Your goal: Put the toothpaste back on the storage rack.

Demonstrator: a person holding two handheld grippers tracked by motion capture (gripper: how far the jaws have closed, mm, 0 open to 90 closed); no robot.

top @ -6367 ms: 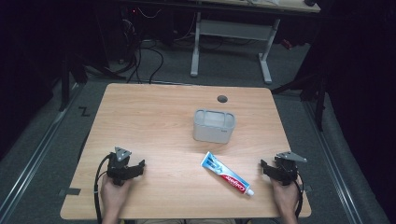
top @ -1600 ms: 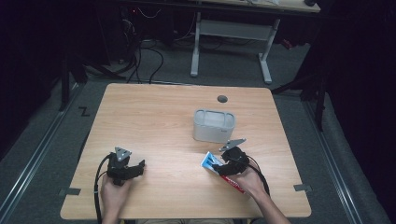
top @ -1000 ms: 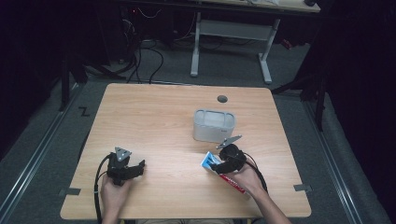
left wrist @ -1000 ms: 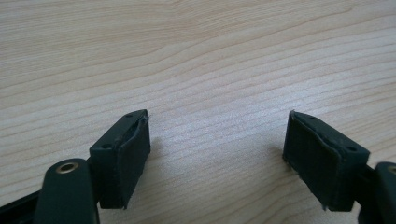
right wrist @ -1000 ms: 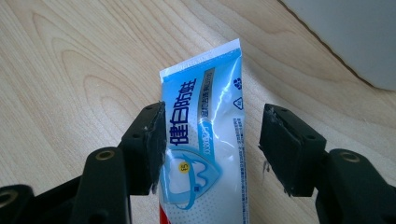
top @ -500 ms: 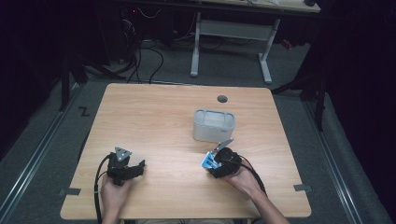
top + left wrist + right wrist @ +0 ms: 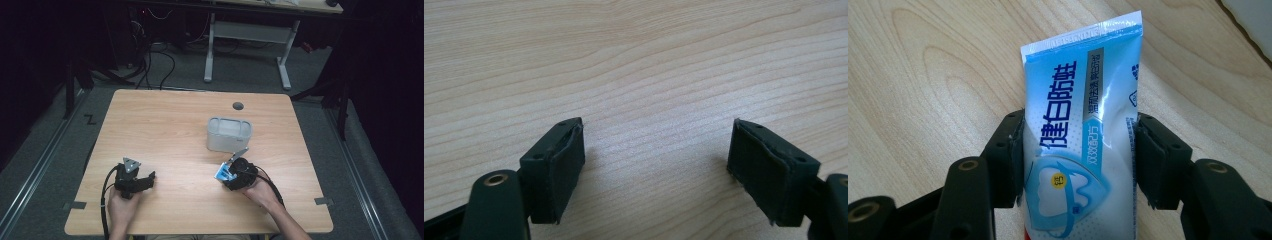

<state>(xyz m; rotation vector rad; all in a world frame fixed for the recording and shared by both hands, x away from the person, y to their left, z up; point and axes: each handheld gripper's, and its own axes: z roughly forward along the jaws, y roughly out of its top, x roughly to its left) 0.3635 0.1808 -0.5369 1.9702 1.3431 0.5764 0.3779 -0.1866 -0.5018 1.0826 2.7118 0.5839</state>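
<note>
Both black jaws of the right gripper (image 7: 1075, 165) are seen standing one on each side of the toothpaste tube (image 7: 1083, 135), and they have just been closing in on it. Its two side edges are met by the pads (image 7: 1013, 160), left and right, so the tube is clamped across its width. Its flat, crimped end is pointed away from the gripper, out past the jaw tips, and its blue and white face with the tooth picture is turned up. From the high view, the right gripper (image 7: 234, 175) is seen low over the wooden table (image 7: 165, 125), with the tube (image 7: 223, 173) peeking out at its left side, just in front of the grey box (image 7: 229, 134). Box and tube are kept apart by a small strip of bare wood. Over at the other side, the left gripper (image 7: 134, 180) is rested near the table's front edge, well apart from the tube. Its jaws are held wide apart in the left gripper view (image 7: 656, 170), with bare wood between them.
</note>
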